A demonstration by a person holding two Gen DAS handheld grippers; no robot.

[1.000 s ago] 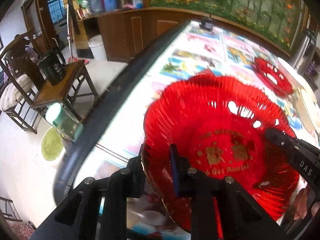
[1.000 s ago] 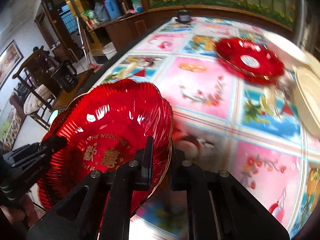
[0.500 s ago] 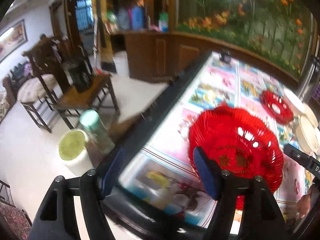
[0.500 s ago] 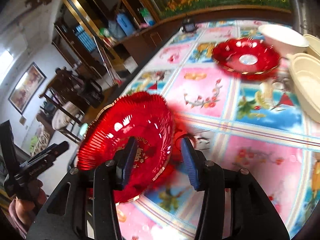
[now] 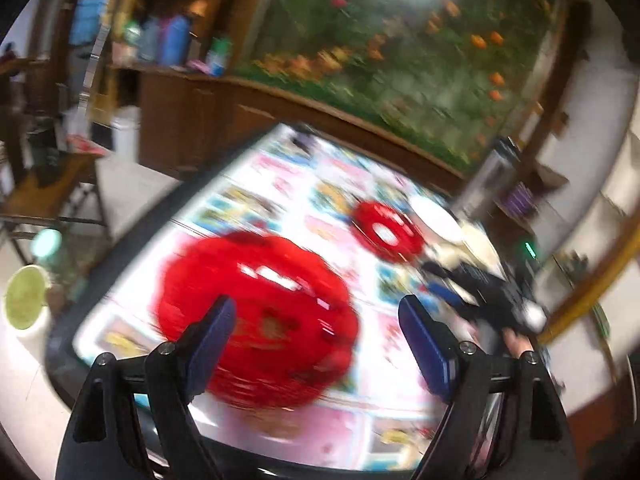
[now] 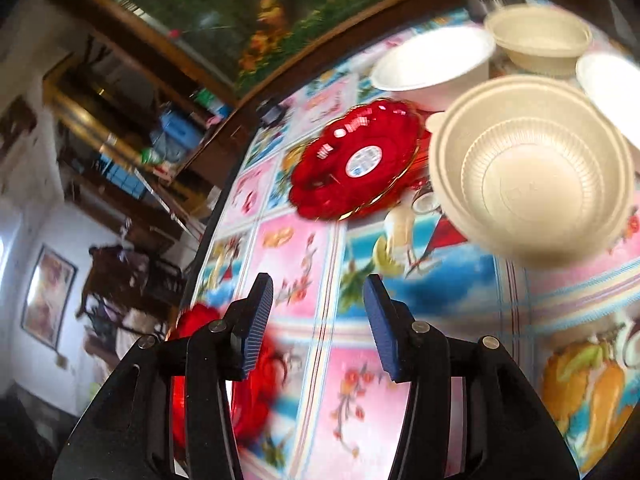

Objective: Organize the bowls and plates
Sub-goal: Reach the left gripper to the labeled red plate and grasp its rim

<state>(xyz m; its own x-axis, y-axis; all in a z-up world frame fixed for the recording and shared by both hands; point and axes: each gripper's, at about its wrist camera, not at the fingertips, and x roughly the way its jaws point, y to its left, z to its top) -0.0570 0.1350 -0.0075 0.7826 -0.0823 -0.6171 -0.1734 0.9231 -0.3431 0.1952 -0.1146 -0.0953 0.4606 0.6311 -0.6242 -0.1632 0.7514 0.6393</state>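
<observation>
A: What does the left view show?
B: The left tool [image 5: 316,336], jaws opening and empty, above a large red plate [image 5: 256,312] lying on the table [image 5: 280,184].
A: And the right?
B: The right tool [image 6: 318,316], partly open and empty, faces cream bowls [image 6: 532,176] beside a smaller red plate [image 6: 356,160].

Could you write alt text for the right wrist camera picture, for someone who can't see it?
Open right gripper, nothing between its blue pads, points over a colourful picture tablecloth. Ahead sit a red scalloped plate and cream bowls nested together, with white bowls behind. Another red plate lies blurred at lower left.
</observation>
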